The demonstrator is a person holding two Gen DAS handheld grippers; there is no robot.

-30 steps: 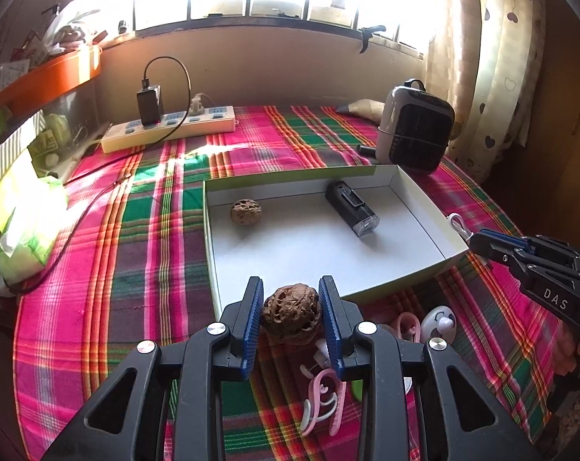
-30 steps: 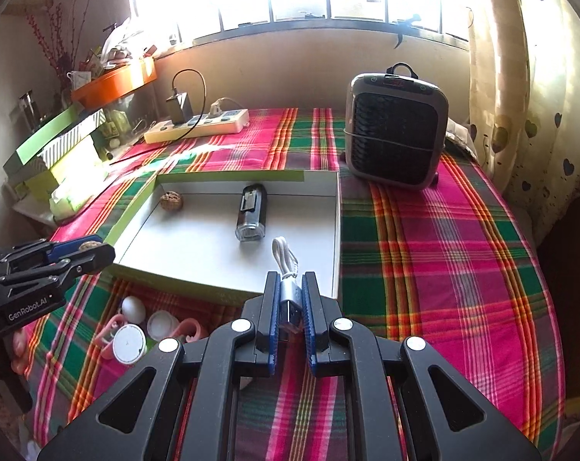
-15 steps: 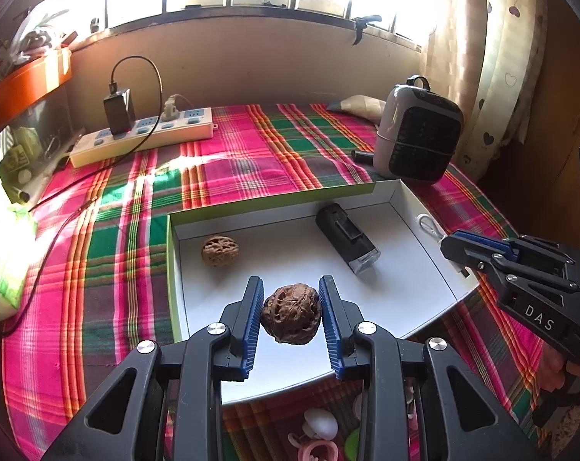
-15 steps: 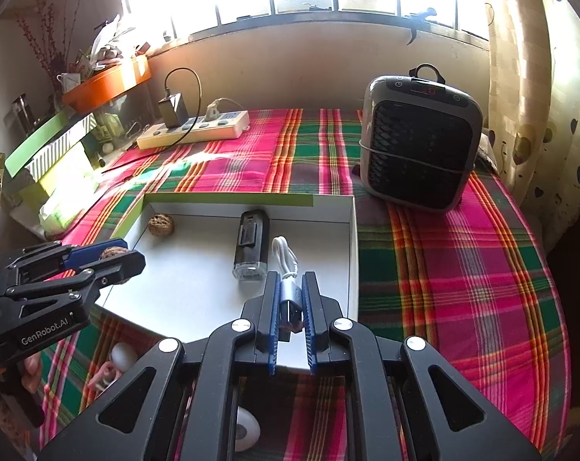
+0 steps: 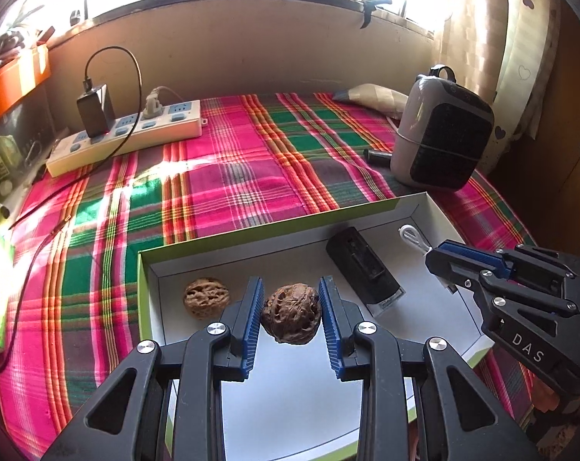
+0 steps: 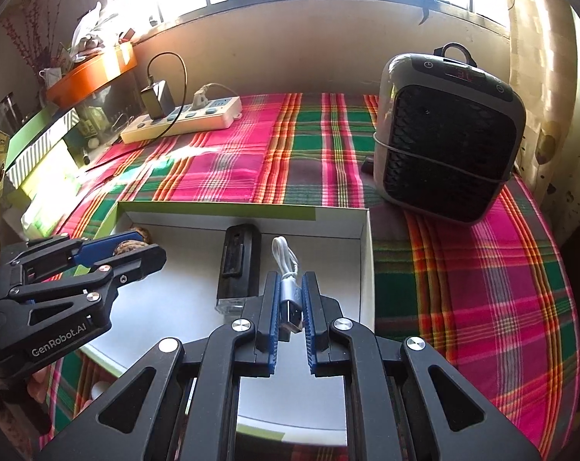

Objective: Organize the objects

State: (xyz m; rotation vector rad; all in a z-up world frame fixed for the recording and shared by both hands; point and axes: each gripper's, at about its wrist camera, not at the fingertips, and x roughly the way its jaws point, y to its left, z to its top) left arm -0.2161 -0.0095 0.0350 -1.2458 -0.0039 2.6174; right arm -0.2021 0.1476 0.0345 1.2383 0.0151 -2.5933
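My left gripper (image 5: 290, 317) is shut on a brown walnut (image 5: 291, 319) and holds it over the white box (image 5: 251, 246), beside a second walnut (image 5: 206, 297) that lies in the box. A black device (image 5: 363, 269) lies in the box too. My right gripper (image 6: 289, 307) is shut on the silver plug of a white USB cable (image 6: 286, 265) over the box's right part (image 6: 363, 253). The left gripper (image 6: 78, 269) shows at left in the right wrist view; the right gripper (image 5: 482, 269) shows at right in the left wrist view.
A grey heater (image 6: 447, 142) stands on the plaid cloth (image 5: 232, 169) behind the box's right side. A white power strip (image 5: 124, 134) with a black charger lies at the back left. Boxes and an orange shelf (image 6: 93, 73) line the left edge.
Both grippers have moved forward over the box, each with its object. The small items on the cloth in front of the box have dropped out of view.
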